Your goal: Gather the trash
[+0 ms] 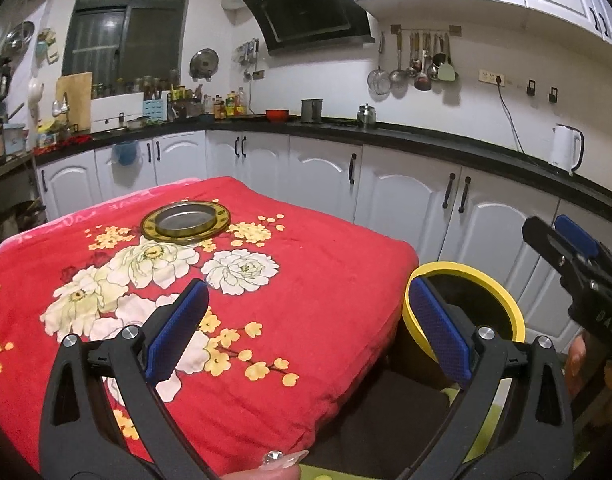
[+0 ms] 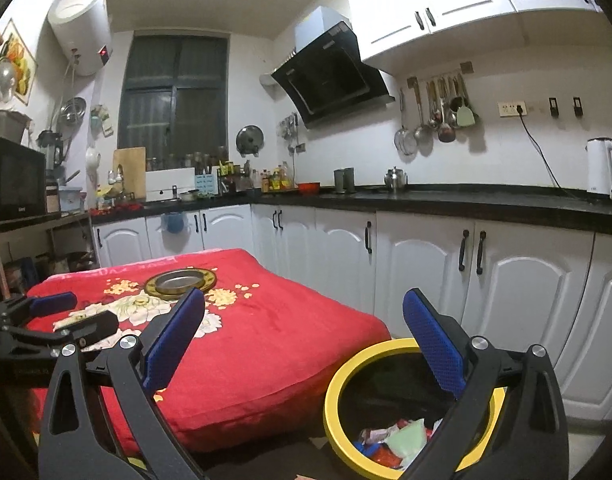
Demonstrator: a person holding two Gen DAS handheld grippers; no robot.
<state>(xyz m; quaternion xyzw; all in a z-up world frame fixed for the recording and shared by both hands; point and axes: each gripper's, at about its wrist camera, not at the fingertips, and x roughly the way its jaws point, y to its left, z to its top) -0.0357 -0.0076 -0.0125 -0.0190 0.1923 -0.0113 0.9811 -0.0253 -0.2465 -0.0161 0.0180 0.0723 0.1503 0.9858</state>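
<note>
The trash looks like light, crinkly wrappers and soft bags, best pinched by a loose edge; it lies in the yellow-rimmed bin, just below and ahead of my right hand-held gripper. Both it and my left hand-held gripper are spread wide, holding nothing.

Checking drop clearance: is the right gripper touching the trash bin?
Cannot tell. In the right wrist view the open right gripper overlaps the yellow rim of the trash bin, but neither view plainly shows a gap or contact.
</note>
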